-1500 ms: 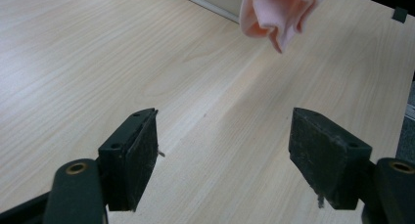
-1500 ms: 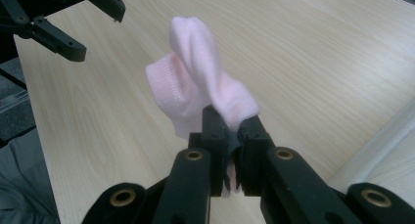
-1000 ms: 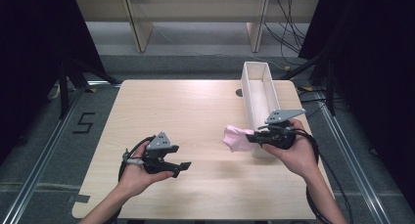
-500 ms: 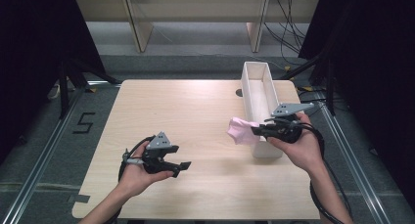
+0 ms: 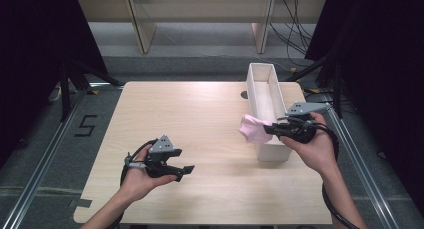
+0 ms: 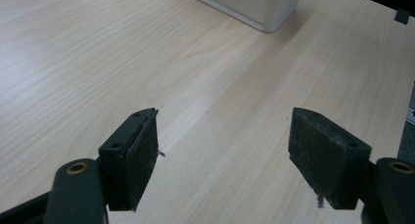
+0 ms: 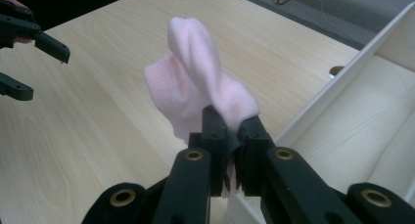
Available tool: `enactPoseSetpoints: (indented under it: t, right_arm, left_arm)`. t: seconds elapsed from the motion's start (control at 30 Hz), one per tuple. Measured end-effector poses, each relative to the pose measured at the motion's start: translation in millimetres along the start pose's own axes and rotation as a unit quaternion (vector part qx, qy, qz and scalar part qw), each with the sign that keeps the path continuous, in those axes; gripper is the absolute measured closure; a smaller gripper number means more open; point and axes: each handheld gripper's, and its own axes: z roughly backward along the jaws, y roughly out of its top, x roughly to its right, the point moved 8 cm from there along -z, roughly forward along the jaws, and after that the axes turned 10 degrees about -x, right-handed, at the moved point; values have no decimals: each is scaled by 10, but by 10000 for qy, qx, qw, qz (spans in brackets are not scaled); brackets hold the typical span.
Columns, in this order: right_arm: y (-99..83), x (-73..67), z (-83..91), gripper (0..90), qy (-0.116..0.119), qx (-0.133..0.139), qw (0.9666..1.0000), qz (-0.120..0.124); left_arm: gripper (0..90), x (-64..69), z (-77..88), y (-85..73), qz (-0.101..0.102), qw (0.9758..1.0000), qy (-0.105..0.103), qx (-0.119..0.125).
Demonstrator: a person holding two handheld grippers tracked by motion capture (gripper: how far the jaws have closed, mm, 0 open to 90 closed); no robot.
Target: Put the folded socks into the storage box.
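Observation:
A pink sock (image 5: 252, 129) hangs in the air at the left wall of a long white box (image 5: 273, 150), near the box's front end. My right gripper (image 5: 268, 130) is shut on the pink sock (image 7: 195, 87), whose loose part stands up beyond the jaws. The box's white inside (image 7: 362, 136) lies just right of the jaws in the right gripper view. My left gripper (image 5: 187, 170) rests low over the table's front left part, open, with bare wood between its pads (image 6: 139, 155).
The wooden table (image 5: 190, 114) has a round hole (image 5: 244, 94) beside the box's far half. A corner of the white box (image 6: 254, 9) appears at the top of the left gripper view. The left gripper (image 7: 29, 57) appears far off in the right gripper view.
My right hand has lifted the sock off the table and carried it a little right and away, to the box's wall. The left gripper has stayed where it was.

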Motion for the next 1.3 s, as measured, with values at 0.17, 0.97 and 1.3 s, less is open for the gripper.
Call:
enactPoseSetpoints:
  t: [0.17,0.97,1.3]
  right_arm:
    - [-23,72,78,846,-95,-29,9999,-136]
    - [-279,494,250,846,-606,-11,9972,-431]
    - [-382,565,133,845,-642,-96,9968,-461]
  left_arm:
    - [266,0,-2,5,-36,10000,-3,-21]
    - [265,16,-33,11,-38,10000,-20,-35]
    - [265,30,-61,6,-35,10000,-19,-84]
